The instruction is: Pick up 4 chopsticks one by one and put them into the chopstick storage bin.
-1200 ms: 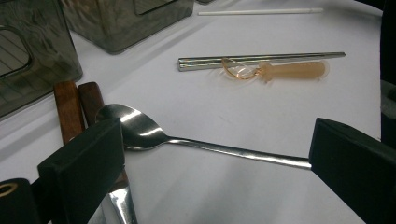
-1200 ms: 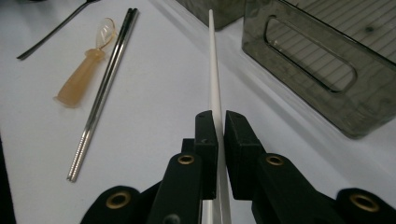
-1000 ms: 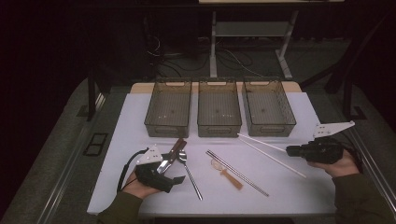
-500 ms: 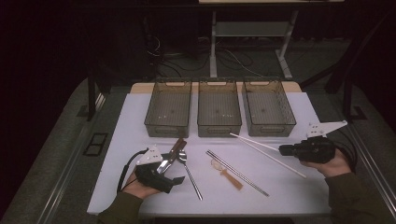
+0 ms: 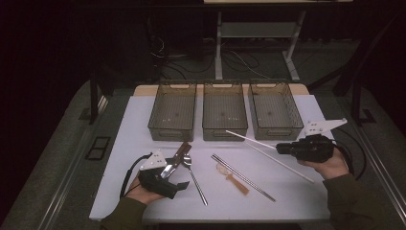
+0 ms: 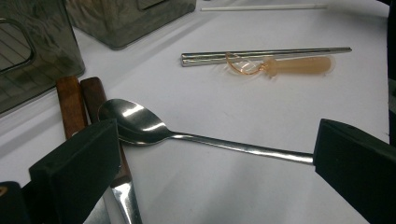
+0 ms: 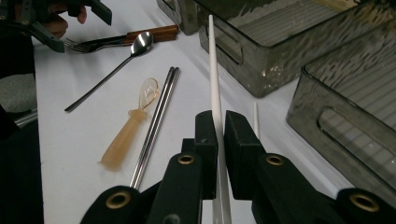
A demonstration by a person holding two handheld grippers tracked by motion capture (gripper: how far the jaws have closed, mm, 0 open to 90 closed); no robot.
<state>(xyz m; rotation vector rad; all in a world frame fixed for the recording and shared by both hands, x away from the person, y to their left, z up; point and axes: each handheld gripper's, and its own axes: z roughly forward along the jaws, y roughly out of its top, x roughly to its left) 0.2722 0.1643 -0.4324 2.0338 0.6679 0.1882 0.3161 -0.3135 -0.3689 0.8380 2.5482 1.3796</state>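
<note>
Right now your right gripper (image 7: 218,122) is clamped tight on a white chopstick (image 7: 214,70): the jaws pinch it near one end, and the stick runs forward past them toward the near wall of the middle bin (image 5: 224,129). In the high view the same chopstick (image 5: 244,138) sticks out to the left of that gripper (image 5: 282,148), its far tip close to the gap between the middle bin and the right bin (image 5: 275,130). A second white chopstick (image 5: 282,163) lies flat on the white table (image 5: 119,182), just beneath and beside the held one.

Your left gripper (image 6: 210,177) rests low over the table with its jaws spread wide and nothing pinched. A steel spoon (image 6: 140,128) lies between them, its bowl beside one pad and its handle reaching the other. Two wooden handles (image 6: 79,105) lie just behind the bowl. Farther off lie a pair of metal chopsticks (image 6: 261,55), touching a small translucent amber spoon (image 6: 280,66).
</note>
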